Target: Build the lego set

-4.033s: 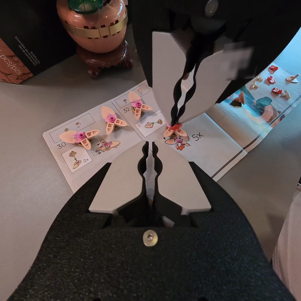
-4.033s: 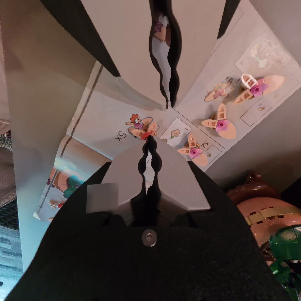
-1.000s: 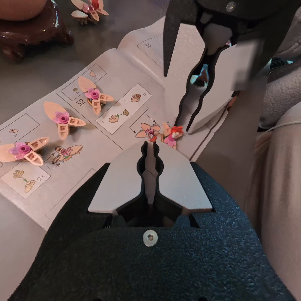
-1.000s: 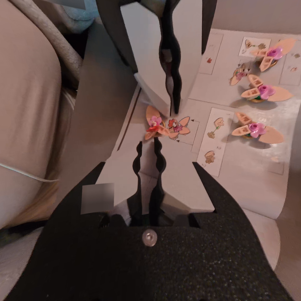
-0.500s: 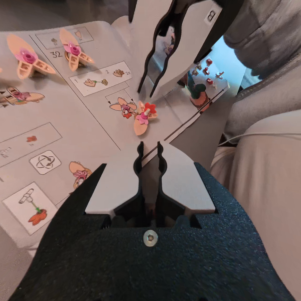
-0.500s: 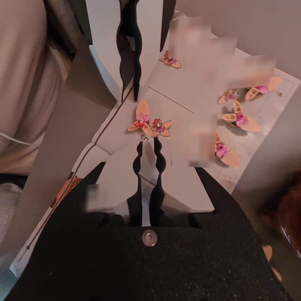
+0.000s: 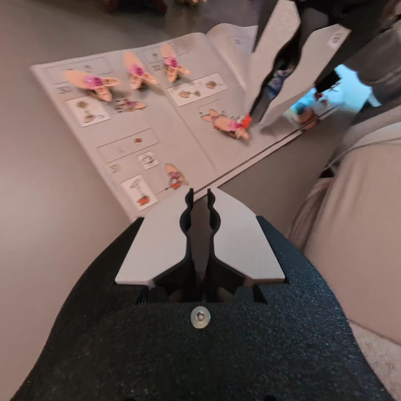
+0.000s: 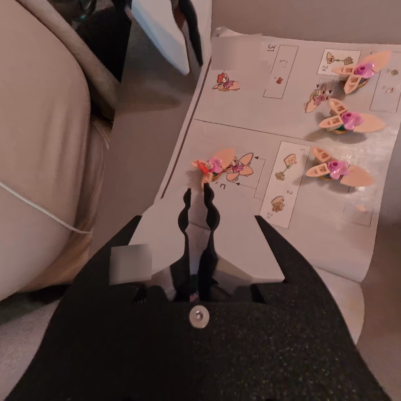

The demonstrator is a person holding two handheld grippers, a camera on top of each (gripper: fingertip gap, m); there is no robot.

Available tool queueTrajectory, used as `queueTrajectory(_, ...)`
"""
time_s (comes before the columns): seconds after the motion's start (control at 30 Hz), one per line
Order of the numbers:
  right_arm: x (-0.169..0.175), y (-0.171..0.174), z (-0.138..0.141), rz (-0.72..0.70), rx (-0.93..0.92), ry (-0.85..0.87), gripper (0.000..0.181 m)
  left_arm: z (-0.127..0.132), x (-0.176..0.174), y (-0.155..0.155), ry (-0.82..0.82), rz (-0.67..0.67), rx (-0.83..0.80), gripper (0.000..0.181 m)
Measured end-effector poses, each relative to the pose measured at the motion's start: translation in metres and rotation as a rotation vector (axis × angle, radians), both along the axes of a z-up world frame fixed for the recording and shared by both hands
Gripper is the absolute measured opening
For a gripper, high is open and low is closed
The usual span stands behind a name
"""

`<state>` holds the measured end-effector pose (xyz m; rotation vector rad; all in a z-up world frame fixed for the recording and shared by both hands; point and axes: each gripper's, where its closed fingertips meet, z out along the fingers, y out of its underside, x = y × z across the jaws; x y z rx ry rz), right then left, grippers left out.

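Observation:
An open instruction booklet (image 7: 152, 121) lies on the grey table. On it stands a peach-petalled lego flower with a pink centre and a red piece (image 7: 237, 125), also in the right wrist view (image 8: 211, 166). Three similar flowers without red pieces (image 7: 93, 83) (image 7: 138, 73) (image 7: 173, 65) stand farther along the page. My right gripper (image 8: 197, 187) is slightly open and empty, its tips just short of the red-topped flower; it also shows in the left wrist view (image 7: 258, 117). My left gripper (image 7: 198, 191) is slightly open and empty, at the booklet's near edge.
A person's beige clothed legs (image 7: 358, 217) sit close beside the table edge, with a thin white cord (image 8: 43, 212) across them. The left gripper (image 8: 191, 67) hangs above the booklet's edge in the right wrist view. A dark base stands at the table's far side. Spacing between my two grippers at the tips: around 11 cm.
The right gripper has let go of the red piece, which now sits on the flower. The left gripper has pulled back from that flower toward the booklet's edge; its view is blurred.

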<state>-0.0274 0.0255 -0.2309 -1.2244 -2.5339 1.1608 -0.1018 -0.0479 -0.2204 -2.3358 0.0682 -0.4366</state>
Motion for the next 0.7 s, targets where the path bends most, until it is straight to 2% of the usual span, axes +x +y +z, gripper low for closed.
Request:
queueTrajectory(0.07,0.003,0.004,0.005,-0.049,-0.011,0.025,0.012,0.002,-0.014,-0.005,0.054,0.025,0.009,0.019)
queueTrajectory(0.13,0.003,0.015,0.023,-0.12,-0.021,0.125,0.009,0.007,-0.022,-0.001,0.066,0.039,0.067,0.028)
queueTrajectory(0.23,0.007,0.047,0.077,-0.261,-0.029,0.44,0.007,0.021,-0.031,0.011,0.089,0.056,0.196,0.037)
queueTrajectory(0.3,0.022,0.065,0.114,-0.343,-0.013,0.681,0.009,0.031,-0.046,0.016,0.158,0.085,0.283,0.027)
queueTrajectory(0.37,0.038,0.075,0.135,-0.409,0.015,0.846,0.029,0.038,-0.064,0.018,0.237,0.123,0.33,0.007)
queueTrajectory(0.43,0.047,0.073,0.133,-0.42,0.044,0.867,0.041,0.037,-0.077,0.016,0.282,0.131,0.322,0.002)
queueTrajectory(0.53,0.046,0.058,0.111,-0.399,0.047,0.759,0.048,0.027,-0.073,0.015,0.289,0.077,0.272,0.0)
queueTrajectory(0.57,0.044,0.05,0.105,-0.37,0.033,0.731,0.043,0.026,-0.072,0.017,0.289,0.073,0.273,0.0)
queueTrajectory(0.63,0.039,0.044,0.1,-0.343,0.048,0.721,0.001,0.028,-0.065,0.02,0.269,0.051,0.301,0.0)
queueTrajectory(0.7,0.032,0.041,0.101,-0.332,0.031,0.728,0.0,0.035,-0.06,0.023,0.268,0.048,0.365,0.0)
